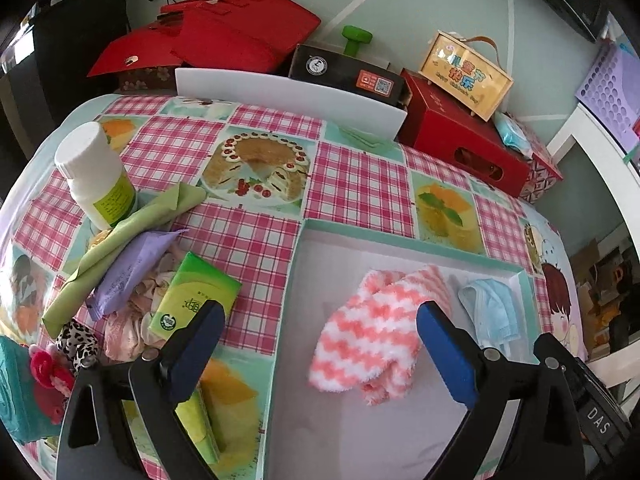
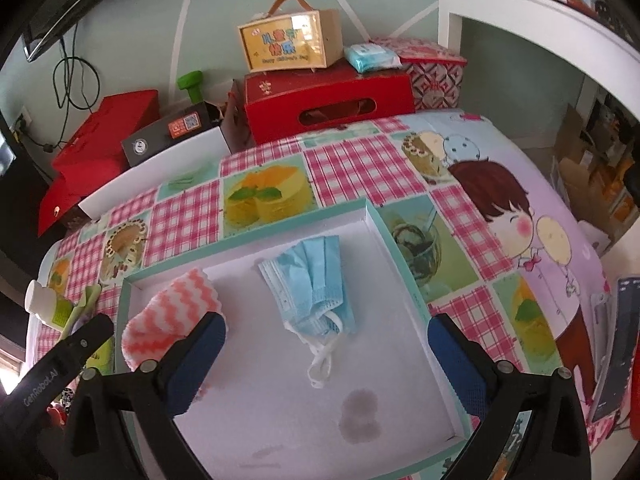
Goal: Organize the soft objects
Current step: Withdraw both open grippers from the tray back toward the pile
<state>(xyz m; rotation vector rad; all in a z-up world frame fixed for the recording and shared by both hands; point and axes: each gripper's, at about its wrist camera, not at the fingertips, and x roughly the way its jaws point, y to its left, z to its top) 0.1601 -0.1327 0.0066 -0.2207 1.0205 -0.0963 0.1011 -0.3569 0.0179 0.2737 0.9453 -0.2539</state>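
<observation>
From the left wrist, the left claw (image 1: 320, 354) hangs released, jaws wide, over the shallow white tray (image 1: 400, 246) on the counter (image 1: 260, 236). The fuzzy pink-and-white sock (image 1: 370, 330) lies in the tray between the jaws, touched by neither. It looks light, plush and floppy, so I reckon a pinch across the bunched middle would hold better than a corner. Off beyond the left jaw sits the unsorted heap: a green cloth (image 1: 120, 240), a lilac pouch (image 1: 132, 270), a green tissue pack (image 1: 196, 296) and a stiff white bottle (image 1: 96, 176)

From the right wrist, the right claw (image 2: 326, 354) is likewise released, jaws spread, above the same tray. The blue face mask (image 2: 310, 284) lies just ahead between the jaws, thin, limp, ear loops trailing; its folded body seems the surer place to take hold
</observation>
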